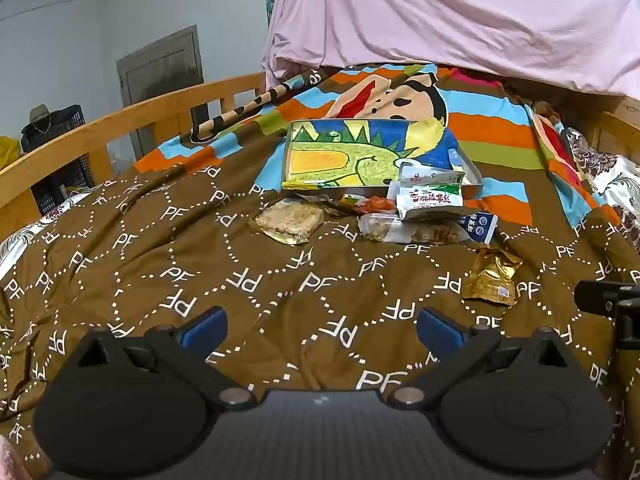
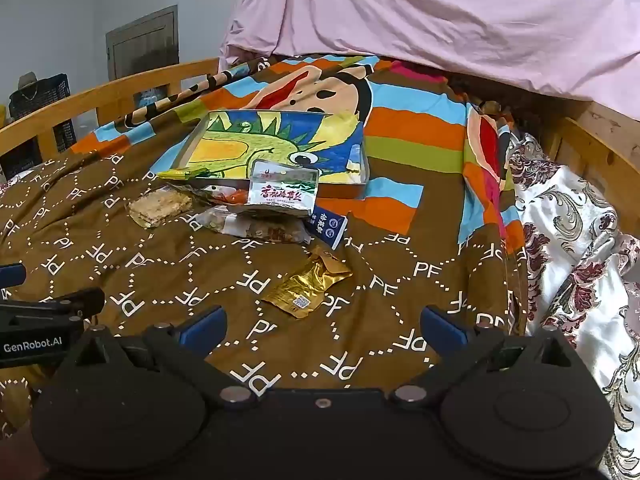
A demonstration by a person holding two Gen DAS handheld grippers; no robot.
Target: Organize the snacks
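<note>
I hold both claws over the brown bedspread (image 1: 168,248); my left claw (image 1: 322,330) gapes wide with nothing in it; my right claw (image 2: 322,330) is just as wide and bare; the snacks lie heaped against the near wall of the tin (image 1: 432,192), the white pack (image 1: 430,196) leaning on it, the clear pack (image 1: 288,220) to the left; the gold pack (image 2: 308,290) lies apart, just ahead of my right claw.

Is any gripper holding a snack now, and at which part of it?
Nothing is held. The left gripper and the right gripper both stand open over the brown blanket, and the gold packet lies untouched ahead.
</note>
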